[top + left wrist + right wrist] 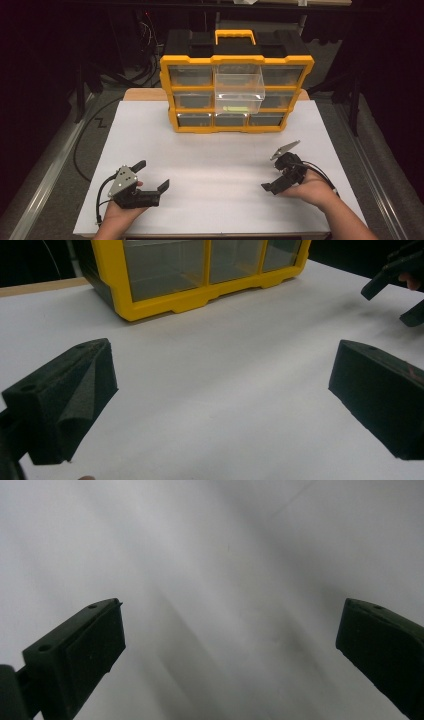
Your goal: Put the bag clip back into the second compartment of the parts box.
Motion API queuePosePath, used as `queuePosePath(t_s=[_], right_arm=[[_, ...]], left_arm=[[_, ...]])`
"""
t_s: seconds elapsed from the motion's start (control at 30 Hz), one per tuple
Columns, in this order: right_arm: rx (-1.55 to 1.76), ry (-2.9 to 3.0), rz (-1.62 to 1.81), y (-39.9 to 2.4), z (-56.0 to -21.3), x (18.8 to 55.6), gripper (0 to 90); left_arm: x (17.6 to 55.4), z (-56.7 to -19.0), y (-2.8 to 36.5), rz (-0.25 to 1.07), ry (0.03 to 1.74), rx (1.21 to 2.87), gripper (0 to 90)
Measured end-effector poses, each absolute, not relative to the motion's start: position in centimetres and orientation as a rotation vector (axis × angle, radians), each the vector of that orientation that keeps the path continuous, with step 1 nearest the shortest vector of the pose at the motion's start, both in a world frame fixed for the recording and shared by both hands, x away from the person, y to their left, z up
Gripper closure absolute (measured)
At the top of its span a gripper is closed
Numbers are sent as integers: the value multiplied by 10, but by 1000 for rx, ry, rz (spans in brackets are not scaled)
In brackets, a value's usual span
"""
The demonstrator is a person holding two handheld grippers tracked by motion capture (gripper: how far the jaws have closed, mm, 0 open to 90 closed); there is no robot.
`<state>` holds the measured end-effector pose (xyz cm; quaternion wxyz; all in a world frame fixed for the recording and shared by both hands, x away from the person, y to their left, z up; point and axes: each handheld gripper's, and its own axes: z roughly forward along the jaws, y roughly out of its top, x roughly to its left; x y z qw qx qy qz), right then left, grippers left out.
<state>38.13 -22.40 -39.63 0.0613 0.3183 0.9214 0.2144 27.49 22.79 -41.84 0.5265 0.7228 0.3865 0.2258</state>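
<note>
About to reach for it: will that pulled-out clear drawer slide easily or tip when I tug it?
The clear drawer looks like thin, stiff plastic holding one small green item, so it is probably light. It already hangs far out of the yellow organizer, so a further tug may drop it free.

Black left gripper (151, 175), grey three-cornered plate, black cable; black right gripper (280, 167), blocky jaws.

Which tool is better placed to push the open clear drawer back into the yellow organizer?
Probably the right tool: the pulled-out clear drawer sits slightly nearer it than the left tool. Both are open, empty and low on the table.
</note>
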Motion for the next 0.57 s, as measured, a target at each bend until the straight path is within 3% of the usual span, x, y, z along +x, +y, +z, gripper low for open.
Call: queuePosePath(t_s=[0.3,0.57], right_arm=[[1036,2276,1412,-244,-410,348,0],[1032,2104,1512,-264,-412,332,0]], left_arm=[[276,-420,228,537,937,1738,5],[278,-421,227,545,967,1735,4]])
